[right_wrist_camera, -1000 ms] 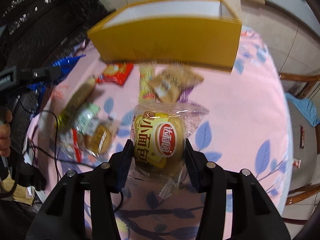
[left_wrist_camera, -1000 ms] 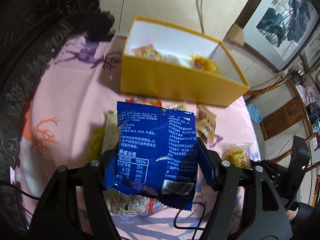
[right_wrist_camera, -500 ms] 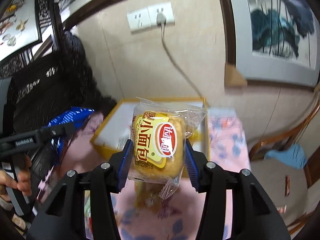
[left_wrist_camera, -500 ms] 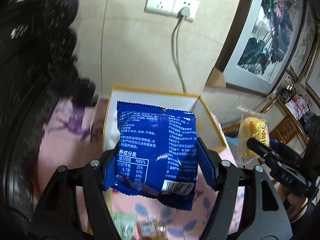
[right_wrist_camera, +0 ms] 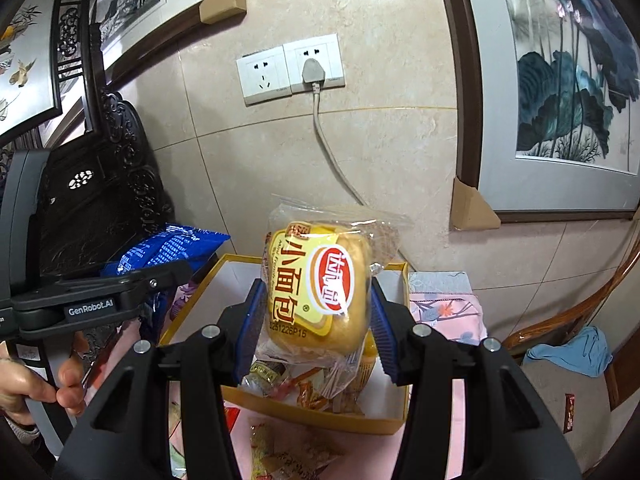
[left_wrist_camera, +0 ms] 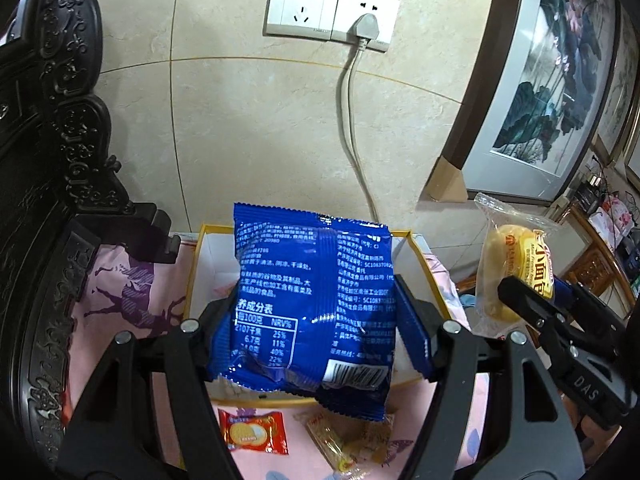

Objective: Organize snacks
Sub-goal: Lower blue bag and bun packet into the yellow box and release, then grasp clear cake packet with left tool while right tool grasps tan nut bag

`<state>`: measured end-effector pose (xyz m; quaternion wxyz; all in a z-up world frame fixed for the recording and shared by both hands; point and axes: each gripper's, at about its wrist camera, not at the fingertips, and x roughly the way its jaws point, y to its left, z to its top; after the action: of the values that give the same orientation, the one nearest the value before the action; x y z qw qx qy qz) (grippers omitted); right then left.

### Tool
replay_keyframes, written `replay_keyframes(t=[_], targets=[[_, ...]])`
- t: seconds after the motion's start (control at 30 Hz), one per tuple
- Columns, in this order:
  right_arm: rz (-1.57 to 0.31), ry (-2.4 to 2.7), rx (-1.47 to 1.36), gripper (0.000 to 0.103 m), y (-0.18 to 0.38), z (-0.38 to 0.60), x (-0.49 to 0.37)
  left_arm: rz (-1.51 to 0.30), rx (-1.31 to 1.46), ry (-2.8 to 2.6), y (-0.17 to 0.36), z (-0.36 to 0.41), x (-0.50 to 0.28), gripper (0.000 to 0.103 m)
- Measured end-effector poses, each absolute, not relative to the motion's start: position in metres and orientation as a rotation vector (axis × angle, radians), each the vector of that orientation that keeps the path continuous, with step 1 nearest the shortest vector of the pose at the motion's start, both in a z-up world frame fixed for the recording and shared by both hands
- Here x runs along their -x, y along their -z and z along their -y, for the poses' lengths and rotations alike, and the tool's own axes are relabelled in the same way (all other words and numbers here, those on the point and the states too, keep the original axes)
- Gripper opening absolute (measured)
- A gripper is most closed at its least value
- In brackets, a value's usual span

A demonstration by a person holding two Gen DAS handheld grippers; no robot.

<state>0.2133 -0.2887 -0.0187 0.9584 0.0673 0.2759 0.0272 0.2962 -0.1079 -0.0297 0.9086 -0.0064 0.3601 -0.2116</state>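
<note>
Item: 2 snacks, lifted off the table since 1 second ago. Left gripper (left_wrist_camera: 316, 316) clamps blue packet (left_wrist_camera: 314, 304); right gripper (right_wrist_camera: 316, 320) clamps bun (right_wrist_camera: 316, 288). Both now above yellow box (right_wrist_camera: 320, 414); release likely next.

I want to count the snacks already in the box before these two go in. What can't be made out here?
- Left wrist view: the blue packet covers most of the yellow box.
- Right wrist view: the bread bun and the right gripper hide the middle of the box; the wrappers below overlap, so no count.
</note>
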Motion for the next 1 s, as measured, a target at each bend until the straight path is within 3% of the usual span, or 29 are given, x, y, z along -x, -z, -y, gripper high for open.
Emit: replay_keyframes(t=[0.37,0.43,0.47,0.5,0.8,1.0], targets=[[-0.594,-0.071,-0.127,0.051,0.034,0.286,-0.245,-0.784,0.017,0.408,0.049,0.114,-0.326,0.073],[-0.599,-0.049,-0.122,0.057,0.035,0.286,-0.249,-0.785,0.027,0.377,0.051,0.112,-0.328,0.080],[-0.595,-0.037,-0.121,0.066,0.035,0.287,-0.248,-0.769,0.034,0.365,0.049,0.109,-0.327,0.086],[-0.581,-0.028,-0.122,0.069,0.033,0.288,-0.247,-0.749,0.036,0.358,0.046,0.107,-0.325,0.087],[-0.626,-0.040,-0.149,0.069,0.042,0.289,-0.227,-0.714,0.078,0.325,0.034,0.075,-0.305,0.090],[-0.756,-0.028,-0.239,0.069,0.082,0.288,-0.193,-0.747,0.115,0.273,0.053,0.040,-0.271,0.090]])
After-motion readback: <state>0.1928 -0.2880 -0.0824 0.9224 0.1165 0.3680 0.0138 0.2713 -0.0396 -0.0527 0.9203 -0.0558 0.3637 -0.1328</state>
